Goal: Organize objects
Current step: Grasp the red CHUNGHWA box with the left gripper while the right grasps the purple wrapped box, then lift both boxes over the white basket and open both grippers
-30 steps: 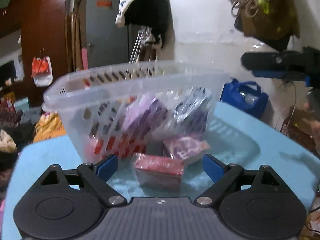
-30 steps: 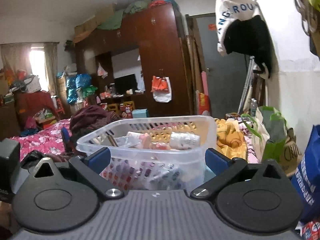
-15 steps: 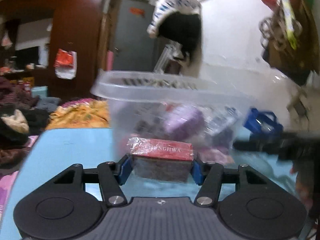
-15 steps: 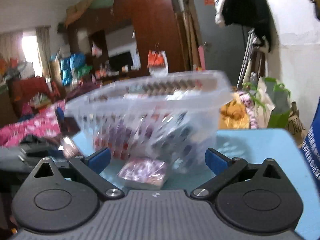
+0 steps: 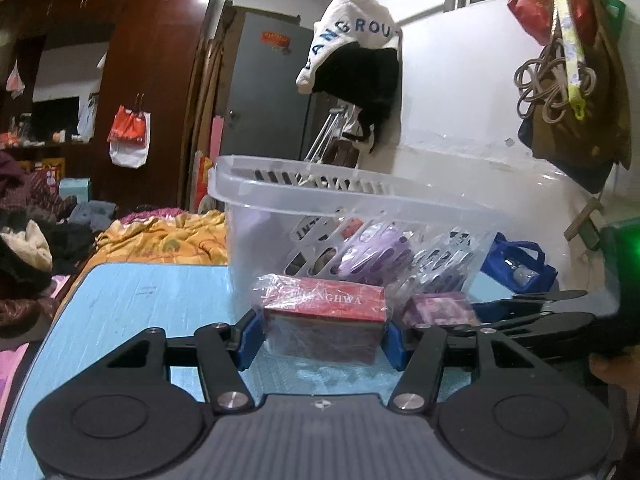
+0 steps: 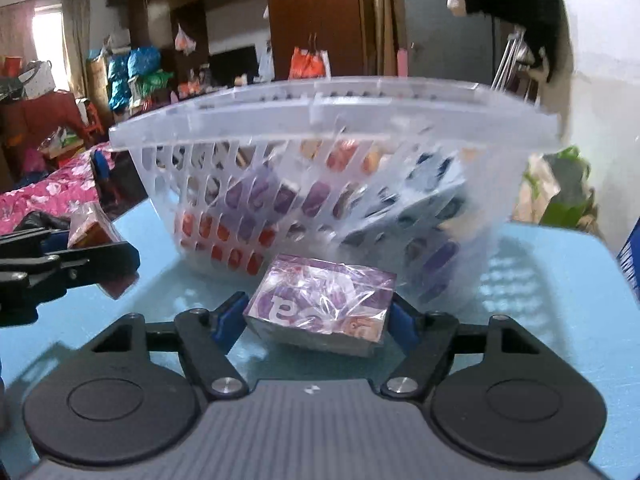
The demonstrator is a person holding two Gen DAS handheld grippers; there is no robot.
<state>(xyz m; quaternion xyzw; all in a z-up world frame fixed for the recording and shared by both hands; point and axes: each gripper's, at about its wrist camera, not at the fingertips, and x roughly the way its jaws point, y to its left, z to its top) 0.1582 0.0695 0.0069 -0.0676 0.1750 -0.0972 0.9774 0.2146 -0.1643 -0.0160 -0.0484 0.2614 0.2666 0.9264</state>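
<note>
I see table (image 5: 132,300) bearing slotted basket (image 6: 332,120) of packs | my left gripper (image 5: 320,330) low, tipped slightly down, pads pinching red pack (image 5: 324,312) before basket | my right gripper (image 6: 316,318) angled down, jaws closing, pads touching purple pack (image 6: 324,300) on table just before basket

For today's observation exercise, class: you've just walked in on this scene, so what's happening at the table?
A person is tidying small wrapped boxes with a gripper in each hand. The left gripper is clamped on a red box in front of the clear plastic basket, which already holds several boxes. The right gripper is closing around a purple box lying on the blue table beside the basket. Neither box is in the basket yet.
</note>
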